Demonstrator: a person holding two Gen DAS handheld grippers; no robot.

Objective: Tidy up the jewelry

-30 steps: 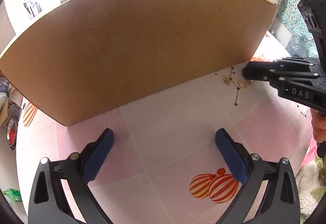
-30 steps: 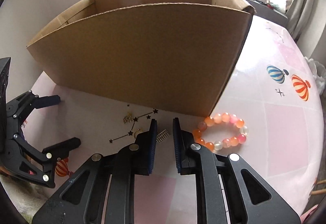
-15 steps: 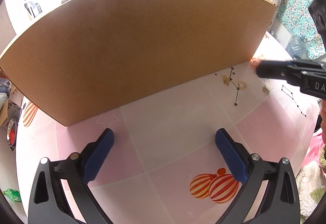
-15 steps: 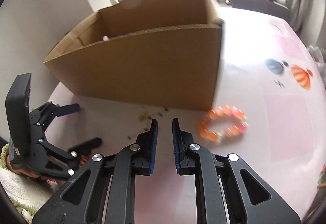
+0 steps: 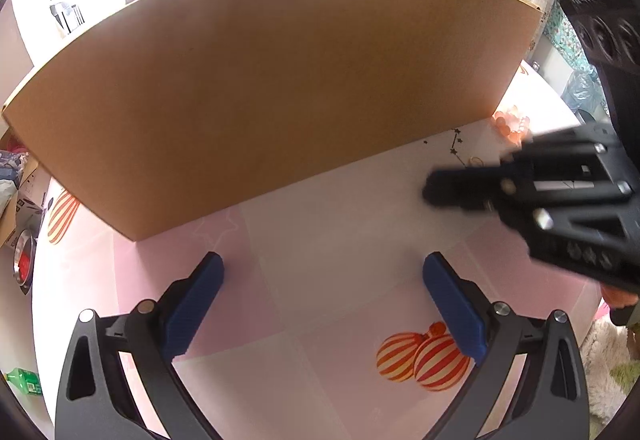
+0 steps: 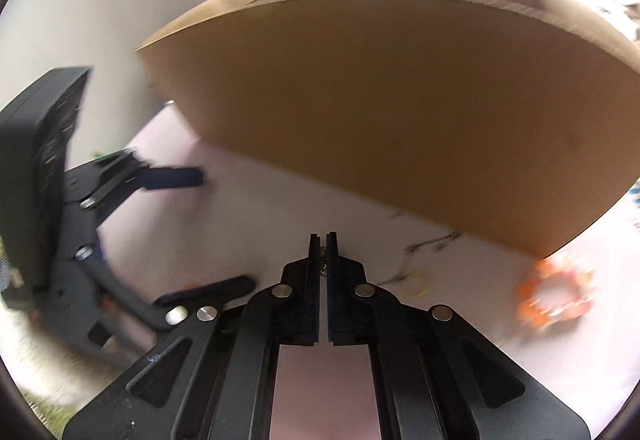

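The right tool (image 6: pixel 323 252) is clenched on a small metal trinket (image 6: pixel 323 263), a thin glinting chain-like bit pinched in the slit between its blue pads; what kind of piece it is stays too small and dark to tell. From that tool the cardboard box (image 6: pixel 400 112) lies straight ahead and above, its near wall rising just beyond the fingertips and its open top showing only along the far upper rim. So the relation that matters is up and over: the held piece sits low against the near wall, and the opening is behind and above that wall, so the next move probably calls for a lift before any release. To the right of the tool, on the tabletop (image 6: pixel 280 224), lie a small gold ring (image 6: pixel 416 276) and, farther right near the box corner, the orange bead bracelet (image 6: pixel 554 298), both blurred. The left tool (image 5: pixel 322 304) stands released, pads wide apart over bare tabletop with nothing between them, near the middle of the box's near wall. The right tool is plainly the nearer one to the loose jewelry, which in the left view lies far right by the box corner, beyond the right tool's dark body.
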